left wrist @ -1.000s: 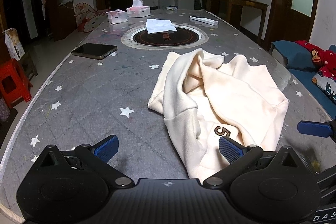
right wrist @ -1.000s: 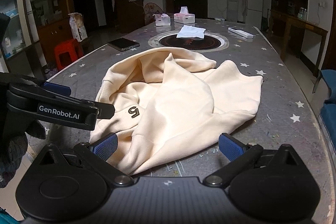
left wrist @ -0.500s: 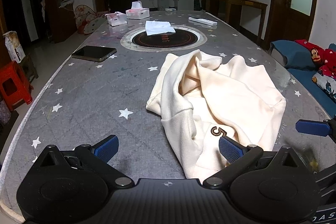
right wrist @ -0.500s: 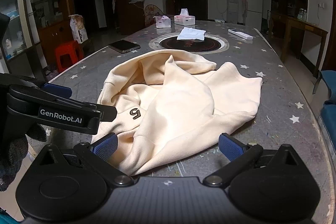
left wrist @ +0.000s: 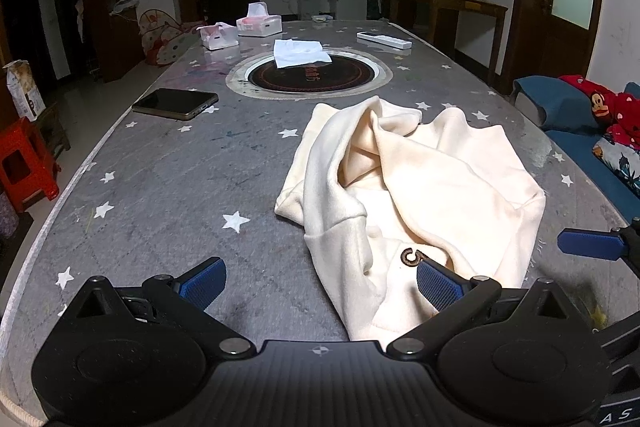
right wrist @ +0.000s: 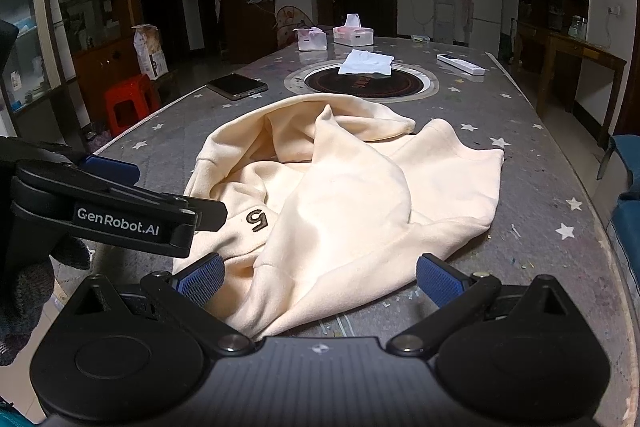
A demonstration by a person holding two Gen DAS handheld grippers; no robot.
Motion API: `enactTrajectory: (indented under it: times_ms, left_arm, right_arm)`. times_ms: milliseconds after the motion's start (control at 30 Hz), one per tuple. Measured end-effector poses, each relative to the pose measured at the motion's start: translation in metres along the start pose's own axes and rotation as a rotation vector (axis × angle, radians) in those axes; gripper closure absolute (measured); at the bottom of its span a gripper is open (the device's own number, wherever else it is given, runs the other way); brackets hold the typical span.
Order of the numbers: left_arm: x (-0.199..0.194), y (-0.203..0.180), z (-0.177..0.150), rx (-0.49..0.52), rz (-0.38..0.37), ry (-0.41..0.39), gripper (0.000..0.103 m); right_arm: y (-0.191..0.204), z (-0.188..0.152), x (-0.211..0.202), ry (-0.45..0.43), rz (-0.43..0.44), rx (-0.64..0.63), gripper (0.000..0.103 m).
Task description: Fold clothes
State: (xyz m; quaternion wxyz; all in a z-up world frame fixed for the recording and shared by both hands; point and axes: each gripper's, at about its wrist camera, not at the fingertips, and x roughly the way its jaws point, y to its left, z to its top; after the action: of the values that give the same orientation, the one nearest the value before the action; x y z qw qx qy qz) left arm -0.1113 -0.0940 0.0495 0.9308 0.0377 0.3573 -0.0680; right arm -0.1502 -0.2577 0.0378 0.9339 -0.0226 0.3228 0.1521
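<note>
From the left wrist, the left gripper (left wrist: 318, 277) hangs wide open over the star-printed surface (left wrist: 160, 187), its right finger just at the near hem of a crumpled cream sweatshirt (left wrist: 420, 187). A phone (left wrist: 175, 103) lies beyond the sweatshirt to the left.

From the right wrist, the right gripper (right wrist: 318, 277) is likewise spread wide, holding nothing, with the sweatshirt (right wrist: 352, 199) bunched directly ahead of it and the left gripper (right wrist: 120, 203) beside the garment's left edge.

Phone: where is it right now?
The phone lies flat near the table's left edge in the left wrist view, left of the round inset, beyond the cream sweatshirt.
</note>
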Motion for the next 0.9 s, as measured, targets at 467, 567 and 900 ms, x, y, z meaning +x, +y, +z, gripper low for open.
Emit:
enactTrajectory:
  times_ms: [467,567,900]
  left_arm:
    - [0.013,0.004,0.015,0.018,0.003,-0.010,0.000]
    - [0.018,0.007,0.021,0.016,0.003,-0.009,0.000]
    - [0.038,0.015,0.048,0.046,0.001,-0.027,0.000]
  right_arm:
    - [-0.005,0.012,0.014,0.011,0.006,0.000,0.000]
    - [-0.007,0.017,0.019,0.011,0.005,0.001,0.000]
    - [-0.022,0.038,0.046,0.024,0.007,0.024,0.000]
